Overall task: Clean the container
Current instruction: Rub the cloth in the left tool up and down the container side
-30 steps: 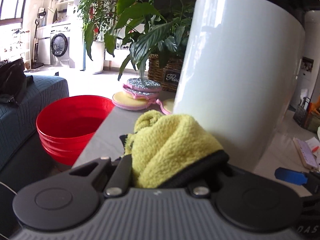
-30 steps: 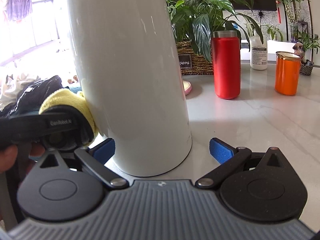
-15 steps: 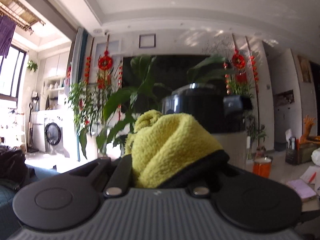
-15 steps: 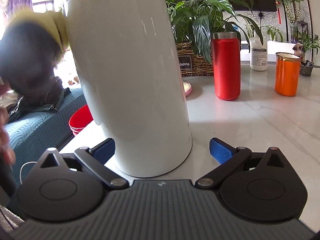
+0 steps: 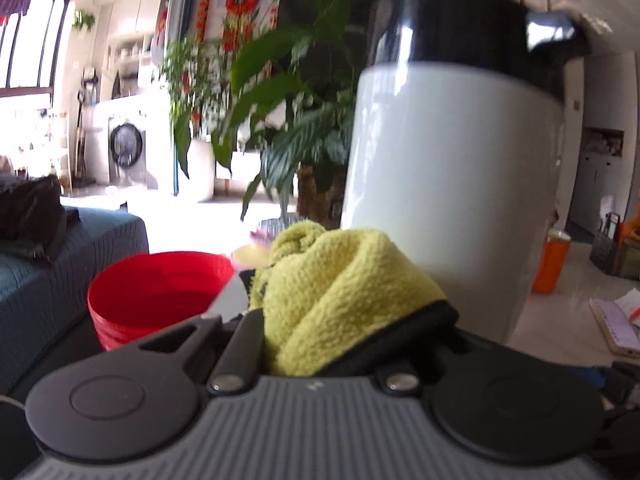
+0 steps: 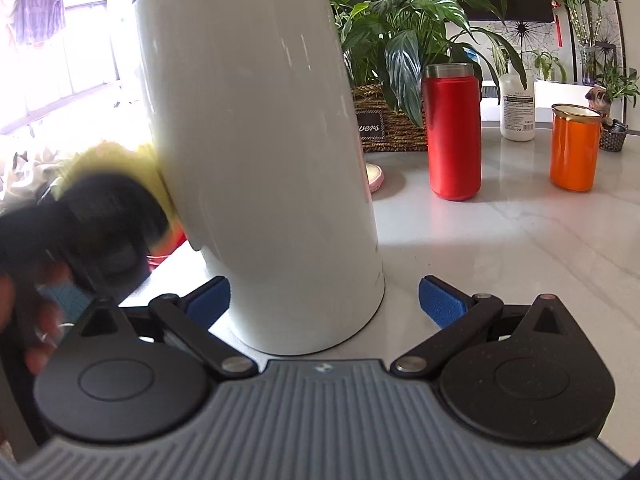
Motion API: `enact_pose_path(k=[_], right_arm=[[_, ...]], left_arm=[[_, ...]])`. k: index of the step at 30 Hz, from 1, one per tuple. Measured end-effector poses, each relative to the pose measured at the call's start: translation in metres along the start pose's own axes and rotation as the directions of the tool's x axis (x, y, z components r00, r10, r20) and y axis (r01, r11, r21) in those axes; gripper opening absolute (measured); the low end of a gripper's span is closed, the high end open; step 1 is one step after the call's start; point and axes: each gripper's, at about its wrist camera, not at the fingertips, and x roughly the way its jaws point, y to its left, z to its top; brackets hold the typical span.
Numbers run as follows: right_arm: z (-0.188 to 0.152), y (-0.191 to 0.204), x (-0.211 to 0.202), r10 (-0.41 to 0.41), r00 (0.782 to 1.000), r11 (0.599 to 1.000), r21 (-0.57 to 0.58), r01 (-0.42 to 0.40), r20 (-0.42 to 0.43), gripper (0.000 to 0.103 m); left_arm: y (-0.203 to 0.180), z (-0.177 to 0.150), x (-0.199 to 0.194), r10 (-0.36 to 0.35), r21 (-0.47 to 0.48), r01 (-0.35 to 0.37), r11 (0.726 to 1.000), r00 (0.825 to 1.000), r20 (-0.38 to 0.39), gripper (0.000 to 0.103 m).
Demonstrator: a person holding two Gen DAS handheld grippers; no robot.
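Left gripper pinches yellow cloth against white container; keep firm contact. Right gripper, spread, straddles the base; close it.

The container is glossy white with a black band round its top. Against its left side sits a yellow cloth with a black edge (blurred in the right wrist view). The right gripper has blue pads on black fingers and a grey ribbed body. The tabletop is pale grey with faint marble veins. On it, far right, stand a red flask with a silver cap and an orange cup with a gold rim. A red basin sits to the left, beside a teal quilted sofa. The plant is dark green in a brown woven basket.
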Motion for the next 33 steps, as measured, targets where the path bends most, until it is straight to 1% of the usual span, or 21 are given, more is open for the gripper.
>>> enact_pose_path(k=[1,2,3,4,6,7,9,13,14,17,19,20,22,25,27,30,33], right_arm=[[0.000,0.000,0.000,0.001,1.000,1.000,0.002,-0.001,0.002,0.103],[0.000,0.000,0.000,0.001,1.000,1.000,0.002,-0.001,0.002,0.103],[0.000,0.000,0.000,0.002,1.000,1.000,0.002,-0.002,0.002,0.103],[0.000,0.000,0.000,0.002,1.000,1.000,0.001,-0.002,0.002,0.103],[-0.001,0.001,0.000,0.001,1.000,1.000,-0.001,-0.001,0.000,0.103],[-0.001,0.001,0.000,0.002,1.000,1.000,-0.001,-0.002,-0.002,0.103],[-0.001,0.000,0.000,0.001,1.000,1.000,0.001,-0.001,-0.002,0.103],[0.001,-0.002,-0.001,-0.002,1.000,1.000,0.011,0.002,0.004,0.103],[0.001,-0.002,-0.001,-0.003,1.000,1.000,0.014,0.003,0.006,0.103],[0.002,-0.003,-0.001,-0.003,1.000,1.000,0.018,0.003,0.005,0.103],[0.001,-0.003,-0.001,-0.006,1.000,1.000,0.012,0.006,-0.001,0.103],[0.000,-0.004,-0.001,-0.009,1.000,1.000,0.009,0.009,-0.006,0.103],[-0.001,-0.005,0.000,-0.023,1.000,1.000,0.002,0.024,-0.018,0.103],[-0.002,-0.007,0.004,-0.072,0.996,0.996,-0.052,0.069,-0.055,0.103],[-0.003,-0.007,0.007,-0.110,0.991,0.989,-0.112,0.101,-0.075,0.103],[-0.003,-0.009,0.009,-0.128,0.988,0.980,-0.162,0.113,-0.086,0.103],[0.000,-0.013,0.009,-0.143,0.986,0.975,-0.182,0.126,-0.087,0.103]], left_arm=[[-0.005,0.007,-0.010,-0.008,0.016,0.007,1.000,0.996,0.093,0.008],[-0.009,0.014,-0.020,-0.019,0.032,0.013,0.999,0.984,0.178,0.008],[-0.013,0.017,-0.026,-0.035,0.053,0.023,0.998,0.971,0.238,0.008],[-0.019,0.017,-0.035,-0.059,0.095,0.032,0.995,0.953,0.298,0.008],[-0.032,0.017,-0.050,-0.112,0.182,0.041,0.982,0.908,0.403,0.008],[-0.040,0.012,-0.054,-0.125,0.229,0.030,0.973,0.902,0.413,0.008],[-0.054,0.001,-0.058,-0.113,0.268,0.002,0.963,0.910,0.398,0.008],[-0.074,-0.022,-0.066,-0.081,0.288,-0.015,0.958,0.944,0.321,0.008],[-0.084,-0.028,-0.068,-0.077,0.305,-0.021,0.952,0.948,0.309,0.008],[-0.092,-0.041,-0.065,-0.069,0.357,-0.031,0.934,0.962,0.265,0.008],[-0.082,-0.042,-0.049,-0.074,0.357,-0.011,0.934,0.972,0.224,0.008],[-0.084,-0.045,-0.048,-0.084,0.345,0.018,0.939,0.981,0.177,0.008],[-0.080,-0.050,-0.044,-0.101,0.315,0.064,0.947,0.990,0.103,0.008],[-0.064,-0.056,-0.038,-0.119,0.247,0.114,0.962,0.993,0.005,0.008],[-0.057,-0.062,-0.033,-0.130,0.220,0.138,0.966,0.990,-0.049,0.008],[-0.050,-0.065,-0.031,-0.136,0.235,0.147,0.961,0.989,-0.063,0.008],[-0.038,-0.063,-0.032,-0.150,0.227,0.163,0.960,0.986,-0.076,0.008]])
